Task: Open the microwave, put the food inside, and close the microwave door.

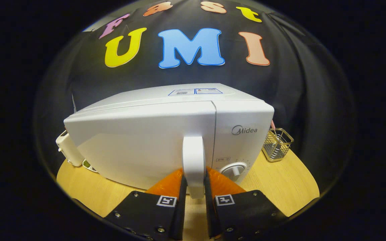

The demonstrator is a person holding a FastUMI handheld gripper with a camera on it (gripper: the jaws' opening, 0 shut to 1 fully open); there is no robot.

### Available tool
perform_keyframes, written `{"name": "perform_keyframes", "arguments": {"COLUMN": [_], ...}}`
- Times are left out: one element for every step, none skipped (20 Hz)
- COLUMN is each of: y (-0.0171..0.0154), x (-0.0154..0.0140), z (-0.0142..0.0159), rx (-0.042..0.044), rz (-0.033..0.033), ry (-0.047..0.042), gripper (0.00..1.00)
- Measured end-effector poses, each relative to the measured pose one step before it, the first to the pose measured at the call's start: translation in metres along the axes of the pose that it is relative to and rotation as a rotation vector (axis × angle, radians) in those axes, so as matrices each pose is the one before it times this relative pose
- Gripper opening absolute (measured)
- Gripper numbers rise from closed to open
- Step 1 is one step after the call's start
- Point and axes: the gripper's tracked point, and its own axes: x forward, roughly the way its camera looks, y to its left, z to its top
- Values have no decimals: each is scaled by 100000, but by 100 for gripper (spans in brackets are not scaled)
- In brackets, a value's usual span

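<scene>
Clamping the white door handle (pixel 193 164) from both sides, the gripper (pixel 194 187) grips the microwave (pixel 166 134), which sits on the wooden table (pixel 280 180) (door swung slightly ajar at its left edge), a wire basket (pixel 277 144) standing just beside its right side

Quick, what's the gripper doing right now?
Gripper: shut on the microwave's door handle, a finger pressing each side.
</scene>
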Motion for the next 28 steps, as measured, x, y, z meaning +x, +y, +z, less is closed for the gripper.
{"name": "perform_keyframes", "arguments": {"y": [-103,-13,32,-17,88,51,-217,128,-39,53,-49,-2,-8,-9,88,11,179,187,275,295,271,228,229,308,336,415,382,489], "x": [-125,47,31,-97,-7,-97,21,-19,-23,58,-19,51,-29,-96,57,-172,-805,-883,-804,-1031,-539,-589,-499,-686,-589,-675,-598,-688], "z": [144,-24,-81,-5,-158,86,-2,-2,-51,-15,33,104,-91,0,-43,-114,-389,-720,-256,-662,-260,-404,-334,-383,-319,-487,-331,-381], "rx": [-2115,-80,218,1575,-404,-1718,-1914,301,-156,468,-333,-192,-30,445,112,-270,-859,-2272,-1283,733,1453,628,-353,-851,-401,-111,239,116], "rz": [-708,-306,1492,1442,1140,-567,-916,-909,-391,-53,-122,-562,-682,-606,-190,-134,230,154,531,1032,716,618,524,664,663,859,596,477], "ry": [442,350,1446,446,1349,38,-505,-772,96,-31,-283,279,289,58,296,612,979,-1412,-1205,1605,854,1066,944,620,367,495,230,211], "gripper": [20,16,11,11,11,11,11,11,5,5,5,5,5,5,5,5,5,5,5,5,5,5,5,5,5,5,5,5]}}
